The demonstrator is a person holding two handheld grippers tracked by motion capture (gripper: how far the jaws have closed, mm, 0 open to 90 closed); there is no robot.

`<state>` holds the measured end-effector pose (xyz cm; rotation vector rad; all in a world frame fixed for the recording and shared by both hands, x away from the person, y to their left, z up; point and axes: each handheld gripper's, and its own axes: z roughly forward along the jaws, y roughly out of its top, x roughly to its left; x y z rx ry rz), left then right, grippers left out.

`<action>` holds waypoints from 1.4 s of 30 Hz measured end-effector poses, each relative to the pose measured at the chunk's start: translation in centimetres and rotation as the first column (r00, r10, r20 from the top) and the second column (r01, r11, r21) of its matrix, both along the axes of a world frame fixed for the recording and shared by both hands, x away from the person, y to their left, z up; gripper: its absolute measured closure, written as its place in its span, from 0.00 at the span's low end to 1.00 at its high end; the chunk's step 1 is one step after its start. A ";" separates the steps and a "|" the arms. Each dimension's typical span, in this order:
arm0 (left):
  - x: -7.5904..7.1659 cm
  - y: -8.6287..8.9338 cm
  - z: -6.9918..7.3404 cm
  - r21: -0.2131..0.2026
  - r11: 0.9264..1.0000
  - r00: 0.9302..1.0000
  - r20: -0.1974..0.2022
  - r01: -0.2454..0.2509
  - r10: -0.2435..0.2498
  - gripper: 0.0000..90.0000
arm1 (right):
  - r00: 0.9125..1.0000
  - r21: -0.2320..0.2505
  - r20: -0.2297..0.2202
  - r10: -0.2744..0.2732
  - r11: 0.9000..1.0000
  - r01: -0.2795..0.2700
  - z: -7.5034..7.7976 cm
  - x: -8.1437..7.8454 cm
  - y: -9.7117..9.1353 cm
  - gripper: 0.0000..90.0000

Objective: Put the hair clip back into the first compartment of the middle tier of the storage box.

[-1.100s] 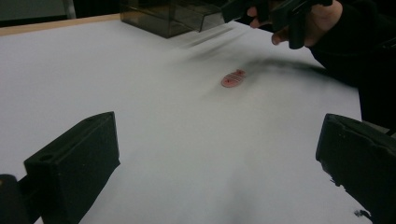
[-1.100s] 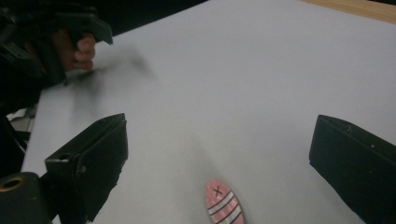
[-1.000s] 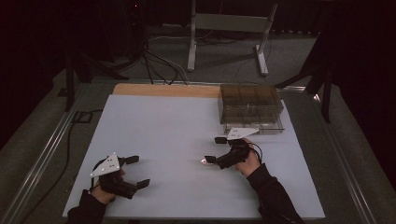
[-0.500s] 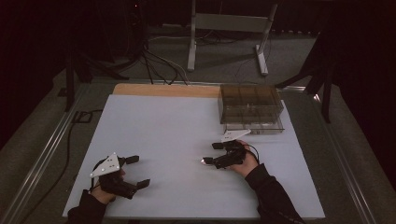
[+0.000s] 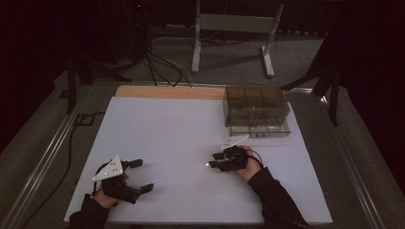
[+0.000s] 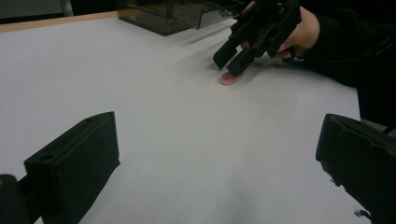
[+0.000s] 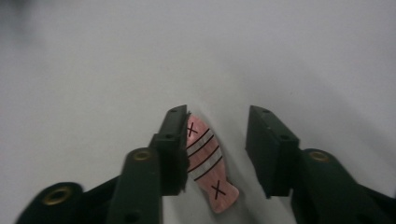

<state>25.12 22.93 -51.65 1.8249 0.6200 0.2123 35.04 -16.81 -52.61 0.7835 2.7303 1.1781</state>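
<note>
White covering spreads over the tabletop [image 5: 157, 124], with a strip of bare wood along its far edge and dark floor, cables and a metal stand beyond. On the right half, toward the near edge, lies a small pink fish-shaped piece [image 7: 205, 161], flat on the white surface, marked with pale bands, dark lines and two small crosses; from the left gripper view it looks like a little pink disc [image 6: 228, 79]. The right gripper [image 7: 215, 154] has come down around it, and its jaws have just been closing: the piece lies between them, touching the left jaw in the right gripper view, while a clear gap remains before the other jaw, so nothing is clamped yet. From above, the right gripper [image 5: 216, 161] points toward the left edge, tips at the surface, held in a dark-sleeved hand. Behind it, near the far right corner, stands a smoky clear plastic box [image 5: 255, 106] with compartments. Well apart, near the near left corner, the left gripper [image 5: 141, 175] rests low over the white surface, jaws spread wide and empty.
</note>
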 end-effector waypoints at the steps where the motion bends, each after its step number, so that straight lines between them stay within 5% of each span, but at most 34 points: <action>1: 0.0 0.0 0.0 0.002 1.000 1.000 0.001 0.001 -0.001 0.00 | 1.000 -0.010 0.004 0.005 1.000 -0.005 -0.1 0.0 0.1 0.69; 7: 0.0 0.0 0.0 0.003 1.000 1.000 0.000 0.002 -0.002 0.00 | 0.999 -0.021 -0.013 0.044 0.999 -0.044 -0.1 -0.3 0.4 0.77; 18: 0.0 0.0 0.0 0.003 1.000 1.000 -0.001 0.003 -0.003 0.00 | 0.997 -0.042 0.021 0.077 0.996 -0.076 1.0 -1.2 0.5 0.96; 34: 0.0 0.0 0.0 0.004 1.000 1.000 -0.002 0.003 -0.003 0.00 | 0.995 -0.062 0.008 0.100 0.993 -0.099 0.8 -1.7 1.0 0.91; 37: 0.0 -0.1 -0.1 0.005 1.000 1.000 -0.004 0.003 -0.003 0.00 | 0.994 -0.107 0.006 0.111 0.988 -0.110 0.5 -1.8 1.2 0.90; 42: 0.0 -0.1 -0.1 0.005 1.000 1.000 -0.002 0.005 -0.005 0.00 | 0.994 -0.103 0.009 0.106 0.989 -0.105 0.4 -1.9 1.3 0.95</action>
